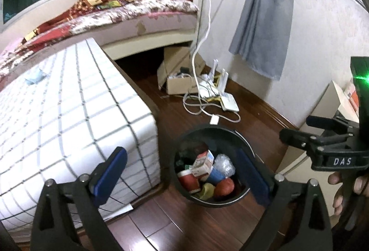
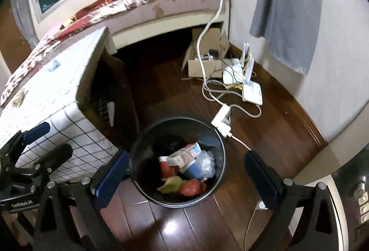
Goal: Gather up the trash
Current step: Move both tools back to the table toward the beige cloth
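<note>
A: What is in front of the two cameras?

B: A black trash bin stands on the dark wooden floor, low and centre in both views. It holds a carton, a blue paper cup, crumpled clear plastic, a yellow scrap and something round and red.

A: And the grippers?

B: The left hand-held gripper is spread wide with nothing between its blue pads. The right hand-held gripper is likewise released and empty. Each frames the bin from above. The right one also shows at the right edge of the left view.

A: Is any trash outside the bin?

B: On the counter, covered in a white checked cloth at the left of the frame, lies a small pale blue wad. In the right view a tan scrap lies nearer the left edge. What they are is too blurred to say. Both sit well apart from the bin.

A: How should the next pickup go?

B: I would judge it best to bring one gripper down over the wad with fingers either side, close gently, and lift clear of the cloth so it does not drag. Keep away from the white cables and power adapter just beside the bin's rim.
</note>
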Demonstrator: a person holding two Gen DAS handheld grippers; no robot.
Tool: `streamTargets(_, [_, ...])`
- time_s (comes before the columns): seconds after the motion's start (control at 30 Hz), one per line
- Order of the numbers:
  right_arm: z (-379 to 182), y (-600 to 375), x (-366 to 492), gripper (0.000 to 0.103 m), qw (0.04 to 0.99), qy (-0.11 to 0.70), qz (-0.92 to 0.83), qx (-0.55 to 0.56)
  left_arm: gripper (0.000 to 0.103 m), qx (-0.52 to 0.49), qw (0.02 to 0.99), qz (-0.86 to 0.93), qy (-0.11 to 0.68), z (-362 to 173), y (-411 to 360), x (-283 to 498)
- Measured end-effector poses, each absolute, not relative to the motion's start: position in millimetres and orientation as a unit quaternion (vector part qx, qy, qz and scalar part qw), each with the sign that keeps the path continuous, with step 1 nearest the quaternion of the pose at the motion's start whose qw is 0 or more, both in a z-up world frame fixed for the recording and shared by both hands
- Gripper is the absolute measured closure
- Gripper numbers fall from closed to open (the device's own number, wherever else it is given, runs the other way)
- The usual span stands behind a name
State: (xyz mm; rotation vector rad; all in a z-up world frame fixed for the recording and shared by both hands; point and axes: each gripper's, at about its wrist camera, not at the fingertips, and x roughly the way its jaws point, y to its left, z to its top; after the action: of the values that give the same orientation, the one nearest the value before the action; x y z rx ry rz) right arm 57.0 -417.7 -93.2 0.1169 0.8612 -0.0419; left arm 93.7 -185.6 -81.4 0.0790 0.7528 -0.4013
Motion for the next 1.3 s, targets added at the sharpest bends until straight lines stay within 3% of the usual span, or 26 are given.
streamTargets(0.47, [-61.9, -343.0, 71.2, 0.001, 0.93, 0.366, 0.033, 0.023, 0.001, 0.029, 0.935, -0.134, 0.328, -51.8, -113.2, 97.3])
streamTargets(1.13, [-24.3, -189.7, 139.5, 0.001, 0.932, 0.33, 0.151, -0.018, 0.001, -0.012, 0.95, 0.016, 0.313, -31.8, 58.8, 110.6])
streamTargets(1.3, [-27.2, -142.5, 172.2, 0.001, 0.918, 0.356, 0.171, -0.045, 0.001, -0.021, 0.947, 0.069, 0.314, -34.1, 117.2, 119.6])
